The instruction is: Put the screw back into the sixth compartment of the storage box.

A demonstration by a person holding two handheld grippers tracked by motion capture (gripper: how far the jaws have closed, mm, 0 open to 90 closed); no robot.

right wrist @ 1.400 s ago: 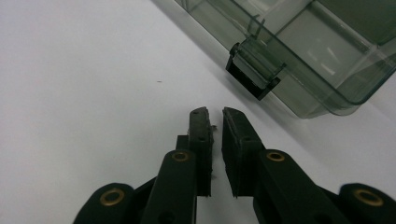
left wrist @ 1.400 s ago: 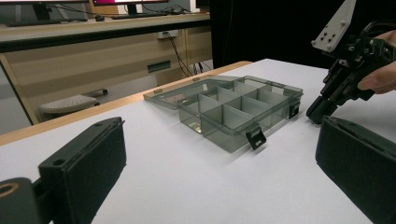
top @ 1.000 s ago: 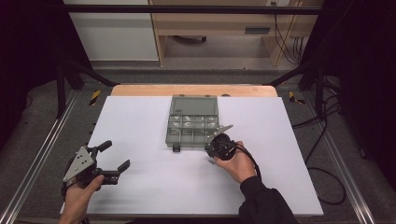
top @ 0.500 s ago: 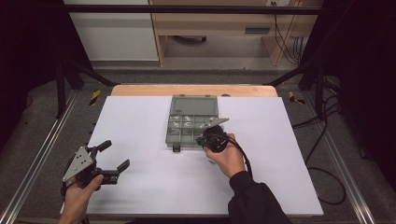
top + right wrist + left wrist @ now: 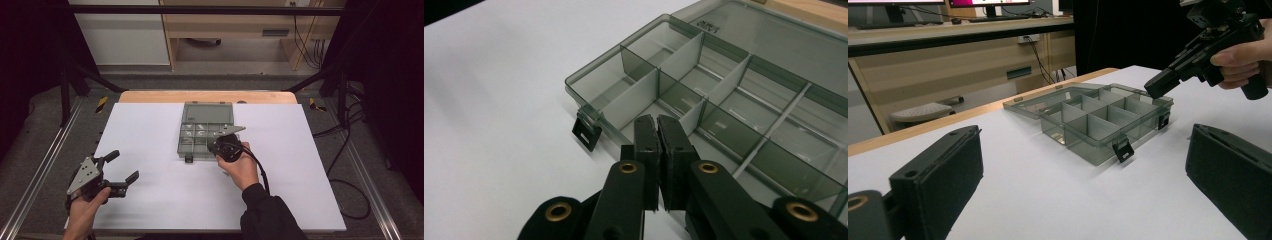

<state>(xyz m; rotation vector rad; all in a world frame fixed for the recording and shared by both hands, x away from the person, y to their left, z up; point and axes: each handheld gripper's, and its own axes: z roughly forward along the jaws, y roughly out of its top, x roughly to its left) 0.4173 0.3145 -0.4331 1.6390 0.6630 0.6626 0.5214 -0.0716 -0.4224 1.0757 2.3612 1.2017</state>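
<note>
High view: right gripper [image 5: 220, 146], jaws pressed together on nothing, now moved up over the front rim of the open compartment box [image 5: 200, 137] mid-table [image 5: 300, 190]; probably about to work the tray. Left gripper [image 5: 122, 167] spread wide, idle near front-left corner.

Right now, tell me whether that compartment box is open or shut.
Open. The organizer box has its clear lid folded back flat on the table behind it, and its divided compartments are exposed, apparently empty.

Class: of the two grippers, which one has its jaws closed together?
The right gripper, over the open compartment box; the left gripper has its jaws spread wide.
</note>
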